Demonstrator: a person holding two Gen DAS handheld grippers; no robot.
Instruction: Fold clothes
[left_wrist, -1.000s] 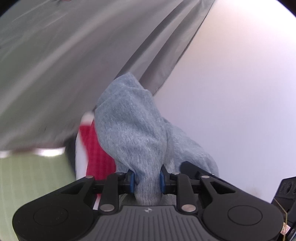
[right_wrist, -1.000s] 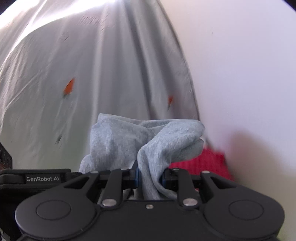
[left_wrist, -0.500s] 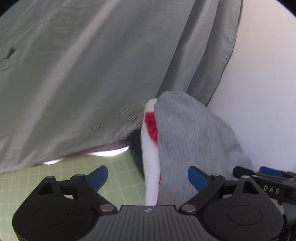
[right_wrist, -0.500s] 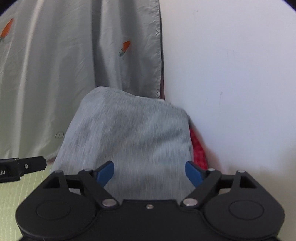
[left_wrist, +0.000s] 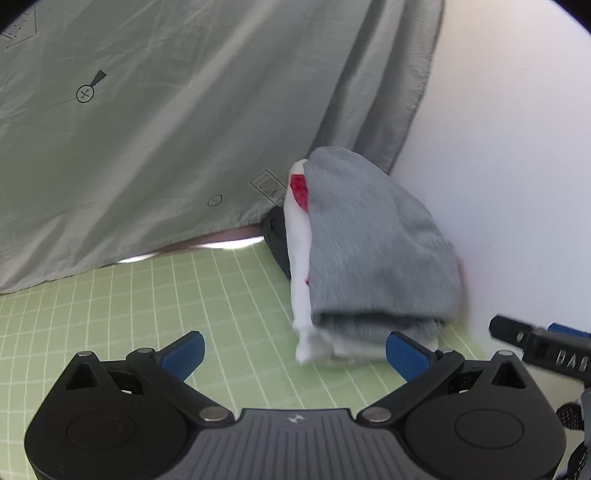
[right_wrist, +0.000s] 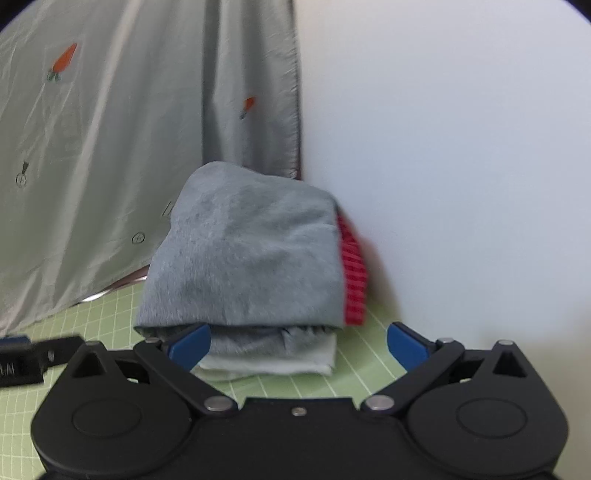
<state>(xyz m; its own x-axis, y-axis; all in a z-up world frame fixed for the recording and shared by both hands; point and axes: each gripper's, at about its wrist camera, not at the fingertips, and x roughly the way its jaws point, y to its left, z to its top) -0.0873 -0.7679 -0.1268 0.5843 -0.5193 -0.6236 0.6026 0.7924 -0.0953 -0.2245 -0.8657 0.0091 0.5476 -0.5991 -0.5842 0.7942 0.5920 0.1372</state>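
A: On the green grid mat (left_wrist: 192, 295), against the white wall (right_wrist: 461, 166), lies the task's thing: a grey garment (right_wrist: 243, 258), folded into a compact bundle. It tops a stack of 3 layers, with a white folded piece (right_wrist: 273, 363) beneath it and a red striped piece (right_wrist: 352, 273) showing at the wall side. A grey curtain (left_wrist: 166, 129) printed with small carrots hangs just behind.

B: Which step does the figure show?

A: Judged from the lie of the things, the grey garment is already folded and set on the pile. The scene fits the close of 1 garment's fold. No other loose clothing is in view, so whether more remains cannot be told.

B: And the next move?

A: Only this much is settled: the bundle's front edge sags a little over the white piece, so any further touch calls for a light, level approach that does not drag the stack off square.

B: The tongs?

A: The left gripper (left_wrist: 293, 350) has its 2 blue pads spread wide and holds nothing; it stands just in front of the stack. The right gripper (right_wrist: 299, 341) is likewise spread wide and empty. Its left pad overlaps the bundle's lower front corner in view; contact cannot be told. Each gripper's tip shows at the other view's edge.
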